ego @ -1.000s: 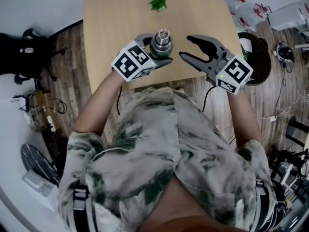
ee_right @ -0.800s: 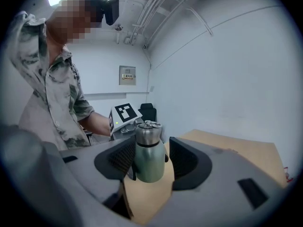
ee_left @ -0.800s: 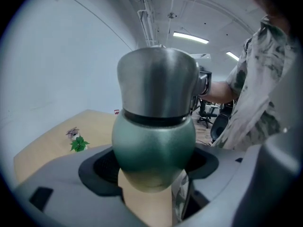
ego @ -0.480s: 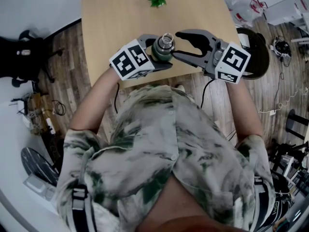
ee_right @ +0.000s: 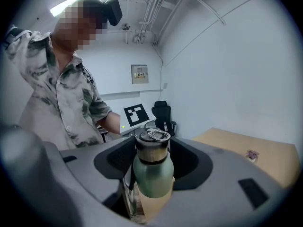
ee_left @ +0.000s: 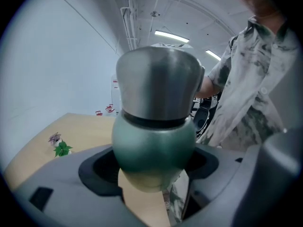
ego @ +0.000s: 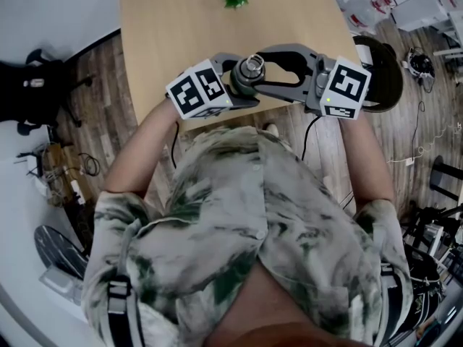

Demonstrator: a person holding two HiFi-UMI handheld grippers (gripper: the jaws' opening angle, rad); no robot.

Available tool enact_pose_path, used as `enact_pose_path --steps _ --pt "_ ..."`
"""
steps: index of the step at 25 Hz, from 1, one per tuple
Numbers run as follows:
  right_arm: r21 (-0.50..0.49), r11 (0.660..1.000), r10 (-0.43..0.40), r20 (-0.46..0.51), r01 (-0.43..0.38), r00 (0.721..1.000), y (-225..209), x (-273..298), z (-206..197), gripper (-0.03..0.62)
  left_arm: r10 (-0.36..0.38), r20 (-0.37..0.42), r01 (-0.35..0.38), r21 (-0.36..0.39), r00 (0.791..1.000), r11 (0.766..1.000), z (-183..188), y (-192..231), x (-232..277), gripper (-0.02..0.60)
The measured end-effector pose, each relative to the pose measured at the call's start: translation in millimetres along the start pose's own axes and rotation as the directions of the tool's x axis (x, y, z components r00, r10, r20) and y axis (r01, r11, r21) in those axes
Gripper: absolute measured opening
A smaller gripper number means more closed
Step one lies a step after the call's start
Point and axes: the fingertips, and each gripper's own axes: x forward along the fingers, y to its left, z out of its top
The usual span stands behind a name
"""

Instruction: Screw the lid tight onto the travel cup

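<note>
Head view: left gripper [ego: 237, 79] clamps the green cup [ee_left: 154, 145]; right gripper [ee_right: 151, 178], from three o'clock, straddles its steel lid [ee_right: 152, 148], jaws apart. Rigid, probably slippery; pinch the lid's sides.

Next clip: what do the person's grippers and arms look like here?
The left gripper and right gripper are grey plastic with curved jaws. The left one carries a white cube printed with black square markers. The right cube is alike and shows a small green light. A black cable trails below. The person wears a short-sleeved white shirt with dark green-grey marbling.
</note>
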Motion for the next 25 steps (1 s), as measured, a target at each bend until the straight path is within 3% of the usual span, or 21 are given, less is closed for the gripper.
enact_pose_path --steps 4,10,18,21,25 --pt "-0.002 0.999 -0.034 -0.004 0.034 0.999 1 1 -3 0.244 0.017 -0.002 -0.018 -0.011 1.000 1.000 -3 2 1 0.380" --pt "0.036 0.988 -0.148 0.027 0.147 0.989 -4 3 -4 0.235 0.099 -0.004 -0.099 -0.067 0.995 0.993 -4 11 0 0.380" --pt "0.141 0.937 -0.330 0.071 0.318 0.941 -17 6 -11 0.233 0.191 -0.023 -0.192 -0.127 0.981 0.973 -8 26 2 0.380" --pt "0.134 0.935 -0.339 0.073 0.327 0.938 -17 6 -13 0.236 0.182 -0.025 -0.184 -0.123 0.983 0.975 -9 25 3 0.380" --pt "0.112 0.955 -0.283 0.054 0.276 0.957 -13 8 -15 0.266 0.146 -0.026 -0.148 -0.100 0.989 0.984 -9 20 1 0.380"
